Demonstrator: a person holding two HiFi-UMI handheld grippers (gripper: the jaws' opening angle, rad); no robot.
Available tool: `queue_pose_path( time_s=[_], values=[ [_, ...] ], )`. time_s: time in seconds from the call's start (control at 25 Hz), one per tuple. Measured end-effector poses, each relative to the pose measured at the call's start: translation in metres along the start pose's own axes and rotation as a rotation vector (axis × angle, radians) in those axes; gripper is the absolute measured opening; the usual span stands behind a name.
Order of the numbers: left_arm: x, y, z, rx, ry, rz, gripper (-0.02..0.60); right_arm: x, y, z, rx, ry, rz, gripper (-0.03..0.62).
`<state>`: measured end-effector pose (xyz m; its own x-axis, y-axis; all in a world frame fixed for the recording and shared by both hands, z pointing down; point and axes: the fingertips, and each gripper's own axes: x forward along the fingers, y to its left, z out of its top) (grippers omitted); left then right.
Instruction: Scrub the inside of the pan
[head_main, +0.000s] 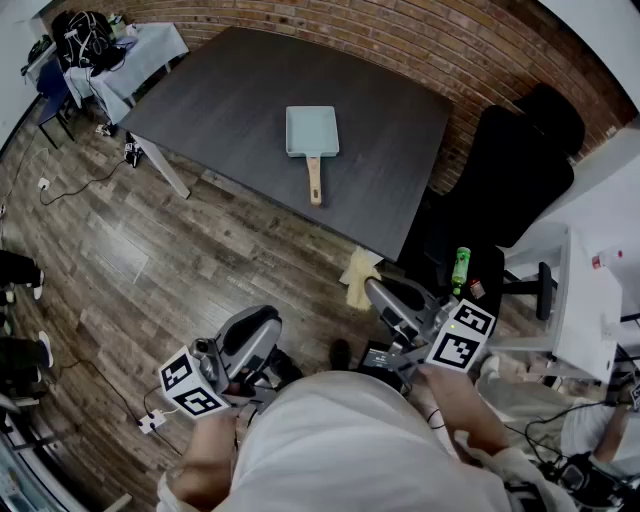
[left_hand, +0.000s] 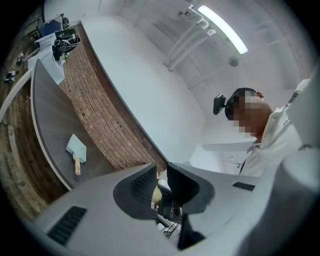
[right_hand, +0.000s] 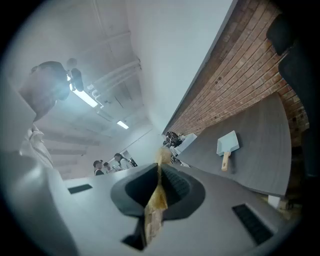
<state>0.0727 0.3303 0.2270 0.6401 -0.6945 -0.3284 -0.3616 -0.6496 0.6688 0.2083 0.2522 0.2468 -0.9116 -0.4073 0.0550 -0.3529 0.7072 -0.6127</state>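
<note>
A light blue square pan (head_main: 312, 130) with a wooden handle (head_main: 314, 180) lies alone on the dark grey table (head_main: 230, 100), far ahead of both grippers. It also shows small in the left gripper view as the pan (left_hand: 76, 148) and in the right gripper view as the pan (right_hand: 227, 144). My right gripper (head_main: 374, 291) is held near my body, shut on a yellow cloth (head_main: 360, 276) that hangs between its jaws, the cloth (right_hand: 156, 200). My left gripper (head_main: 266, 322) is shut with nothing between its jaws, also near my body, above the wooden floor.
A black office chair (head_main: 520, 160) stands at the table's right end. A green bottle (head_main: 460, 268) sits below it beside a white desk (head_main: 590, 300). A second table with bags (head_main: 110, 50) is at the far left. Cables (head_main: 80, 185) lie on the floor.
</note>
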Motion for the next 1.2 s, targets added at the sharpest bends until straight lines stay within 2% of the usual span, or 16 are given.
queue_pose_path(
  time_s=[0.76, 1.2],
  values=[
    [-0.005, -0.002, 0.002, 0.004, -0.002, 0.006, 0.057, 0.006, -0.001, -0.004, 0.01, -0.002, 0.017, 0.031],
    [-0.032, 0.011, 0.018, -0.017, 0.01, 0.002, 0.057, 0.029, 0.006, -0.014, 0.033, -0.027, -0.024, 0.031]
  ],
)
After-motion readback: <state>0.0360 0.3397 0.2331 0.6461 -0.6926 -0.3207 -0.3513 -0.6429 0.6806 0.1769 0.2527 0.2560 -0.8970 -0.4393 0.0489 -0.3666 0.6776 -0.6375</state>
